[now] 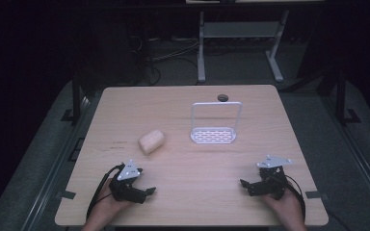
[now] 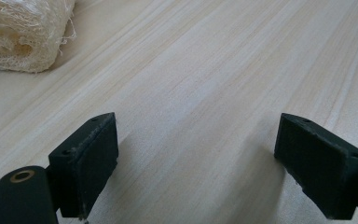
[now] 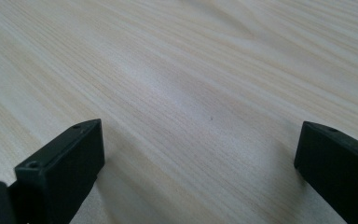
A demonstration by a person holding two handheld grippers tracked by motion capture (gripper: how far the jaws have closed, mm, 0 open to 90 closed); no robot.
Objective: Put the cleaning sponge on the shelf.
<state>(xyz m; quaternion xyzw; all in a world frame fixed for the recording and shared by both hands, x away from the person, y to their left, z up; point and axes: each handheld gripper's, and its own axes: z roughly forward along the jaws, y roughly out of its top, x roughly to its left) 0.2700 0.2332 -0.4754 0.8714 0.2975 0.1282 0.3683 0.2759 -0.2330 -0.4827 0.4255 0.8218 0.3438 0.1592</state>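
High view: pale wooden worktop (image 1: 192, 159) in a dark room. Left hand-held gripper (image 1: 147, 192) sits low at the near left edge, held by a hand (image 1: 107, 206) coming in from the bottom; a grey three-cornered plate rides on top and a black cable loops off to its left. Right hand-held gripper (image 1: 244, 184) mirrors it at the near right, also hand-held, plate on top, cable trailing to the right. The two point roughly toward each other and are well apart.

Loofah (image 1: 151, 140), a pale, stubby roll, lies on the worktop left of centre, beyond the left hand-held gripper and apart from it. White wire rack (image 1: 212, 135) with a tall looped handle stands right of the loofah, near the middle of the worktop, clear of it. A small dark round hole (image 1: 222, 98) sits near the far edge behind the rack.

Left gripper view: both black jaws stand wide apart, bare wood grain between them, nothing gripped. Loofah (image 2: 21, 32) shows at the upper left corner, fibrous and cream-coloured, with a hollow on its end face; it lies off to the side of the jaws' line, not between them.

Right gripper view: jaws spread wide, just bare worktop (image 3: 191, 93) between the pads, nothing held. Both grippers hover close over the wood; whether they touch it I cannot tell.
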